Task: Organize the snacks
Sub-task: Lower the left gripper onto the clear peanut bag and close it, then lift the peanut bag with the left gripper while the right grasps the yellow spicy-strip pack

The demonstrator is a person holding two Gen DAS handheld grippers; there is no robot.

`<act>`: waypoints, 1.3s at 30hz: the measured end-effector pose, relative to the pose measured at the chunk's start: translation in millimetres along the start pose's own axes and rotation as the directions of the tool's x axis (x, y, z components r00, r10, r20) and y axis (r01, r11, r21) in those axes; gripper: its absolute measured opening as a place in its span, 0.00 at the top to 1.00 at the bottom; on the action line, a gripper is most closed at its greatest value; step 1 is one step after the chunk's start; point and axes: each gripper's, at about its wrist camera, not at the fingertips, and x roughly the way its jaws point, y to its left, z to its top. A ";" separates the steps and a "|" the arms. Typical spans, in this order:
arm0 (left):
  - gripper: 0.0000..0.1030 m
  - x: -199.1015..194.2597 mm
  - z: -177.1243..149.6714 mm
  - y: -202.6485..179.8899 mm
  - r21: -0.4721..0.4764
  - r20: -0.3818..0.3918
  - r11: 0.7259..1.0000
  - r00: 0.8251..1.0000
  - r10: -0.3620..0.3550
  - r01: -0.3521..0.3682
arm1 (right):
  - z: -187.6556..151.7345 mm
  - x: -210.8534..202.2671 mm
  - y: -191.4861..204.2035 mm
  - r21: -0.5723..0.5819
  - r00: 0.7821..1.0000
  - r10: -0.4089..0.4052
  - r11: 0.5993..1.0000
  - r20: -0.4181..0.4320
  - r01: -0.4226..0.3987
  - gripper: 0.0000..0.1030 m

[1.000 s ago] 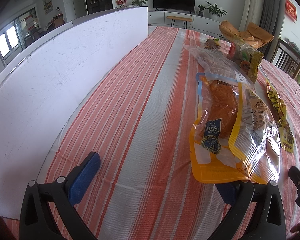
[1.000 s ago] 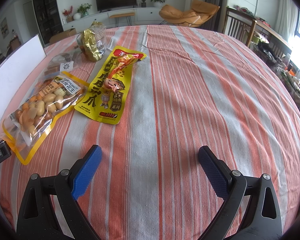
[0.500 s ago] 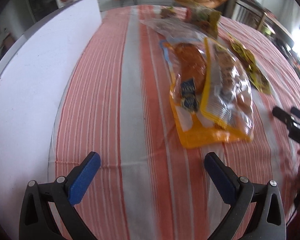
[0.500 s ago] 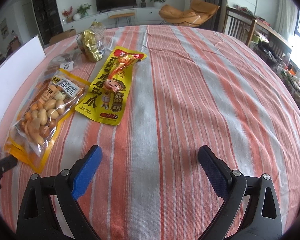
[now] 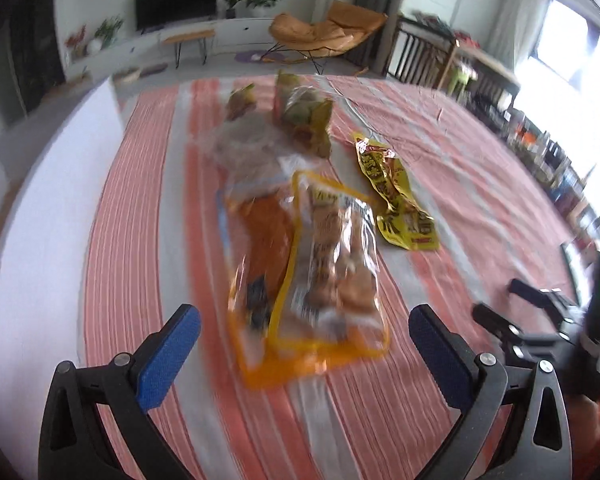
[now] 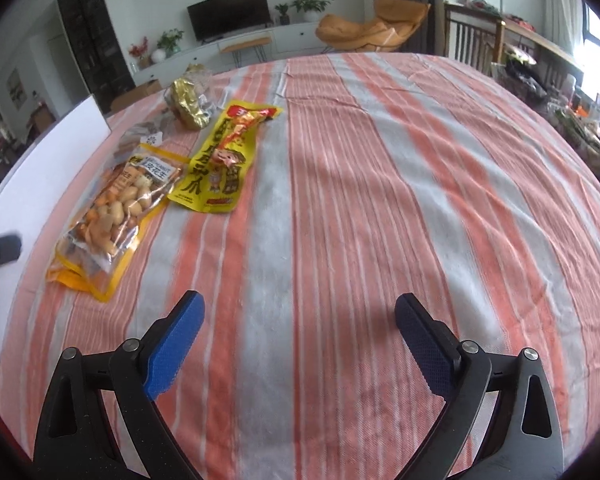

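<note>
From the left wrist, the left gripper (image 5: 304, 334) hangs wide and empty just short of the near edge of two overlapping packs: the peanut bag (image 5: 336, 264), yellow-bordered, lies partly on top of an orange pack (image 5: 266, 240). Beyond them sit a clear bag (image 5: 252, 144), a green-and-yellow pouch (image 5: 306, 120) and, off to the right, the yellow sachet (image 5: 398, 196); a white board (image 5: 40, 220) runs along the left of the striped cloth (image 5: 140, 220). This view is smeared, so fine edges are hard to read. The likely step is a pickup of the nearest pack, and it would go best if the gripper comes in low and square to the bottom hem, pinching the sealed border, not the bulging middle, so the nuts are not crushed and only one film is caught; since the bags overlap, taking the top one first should avoid dragging its neighbour. From the right wrist, the right gripper (image 6: 300, 326) also stands wide over bare cloth (image 6: 340, 200), holding nothing, well apart from the peanut bag (image 6: 116, 208) and sachet (image 6: 224, 156) at the left, with a gold-wrapped pack (image 6: 188, 104) behind them. It is best kept clear until the left has lifted.
</note>
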 end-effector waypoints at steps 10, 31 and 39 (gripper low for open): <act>0.03 66.8 22.8 -36.7 0.236 -0.070 0.952 0.974 0.214 -0.193 | -0.9 3.8 4.6 -0.010 1.000 -0.020 1.000 -0.008 0.020 0.04; 0.44 58.0 3.2 -46.7 0.201 -0.052 0.974 0.992 0.116 -0.103 | -0.7 10.1 15.0 -0.077 0.994 -0.103 0.992 -0.036 0.100 0.04; 0.44 -23.1 -20.8 -1.8 -0.050 0.039 0.993 0.994 -0.106 0.108 | -0.1 8.5 12.0 -0.061 0.996 -0.082 0.995 -0.029 0.080 0.05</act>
